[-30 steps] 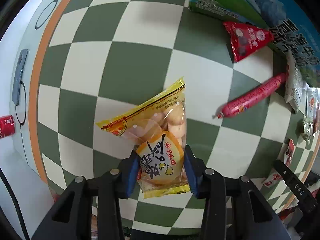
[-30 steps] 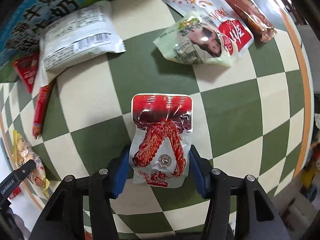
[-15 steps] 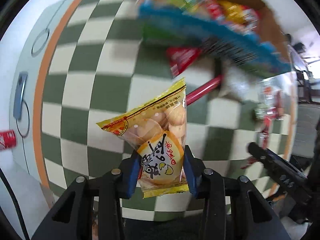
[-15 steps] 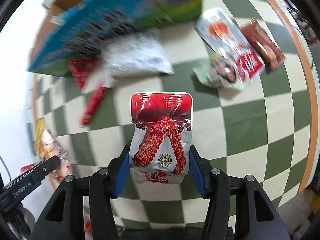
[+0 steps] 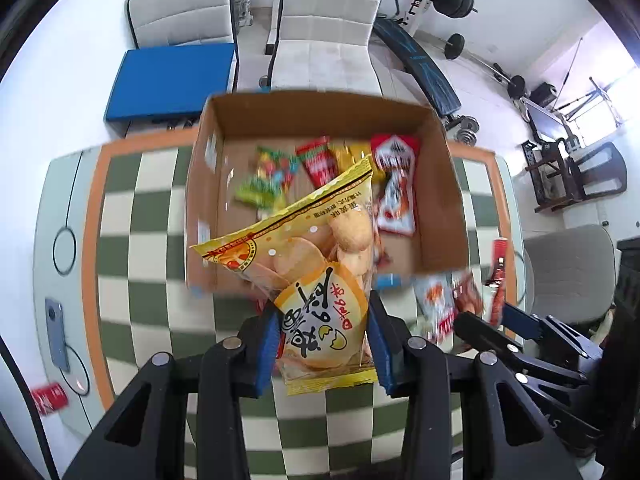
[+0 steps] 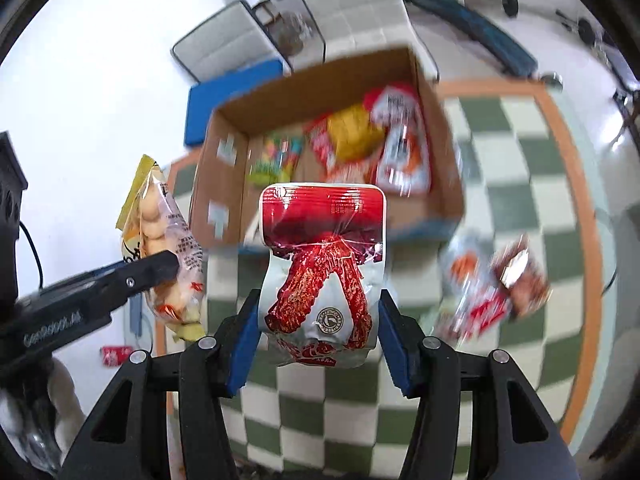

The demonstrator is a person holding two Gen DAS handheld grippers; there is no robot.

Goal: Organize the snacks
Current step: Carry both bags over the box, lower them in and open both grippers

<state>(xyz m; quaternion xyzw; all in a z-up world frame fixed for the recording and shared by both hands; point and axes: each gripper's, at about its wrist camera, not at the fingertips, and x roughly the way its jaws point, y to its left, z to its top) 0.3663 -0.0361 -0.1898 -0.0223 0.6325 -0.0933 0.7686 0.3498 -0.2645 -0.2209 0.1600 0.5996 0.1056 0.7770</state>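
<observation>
My left gripper (image 5: 323,346) is shut on a yellow biscuit packet (image 5: 312,256), held high above the checkered table, in front of the open cardboard box (image 5: 320,110). My right gripper (image 6: 316,330) is shut on a red and white meat snack pouch (image 6: 322,276), also raised over the table near the box (image 6: 320,80). Several snack packets (image 5: 394,184) lie inside the box. In the right wrist view the left gripper (image 6: 160,270) and its yellow biscuit packet (image 6: 164,240) appear at the left. The right gripper (image 5: 516,316) shows at the lower right of the left wrist view.
Loose snack packets (image 6: 492,280) lie on the green and white checkered table (image 6: 520,152) right of the box. A phone (image 5: 56,334) and a small red packet (image 5: 48,398) sit at the table's left edge. White chairs (image 5: 324,28), a blue mat (image 5: 168,80) and gym gear stand behind.
Both grippers have risen well above the table with their packets still gripped. The views tilted up, so the inside of the box and the room behind it came into sight.
</observation>
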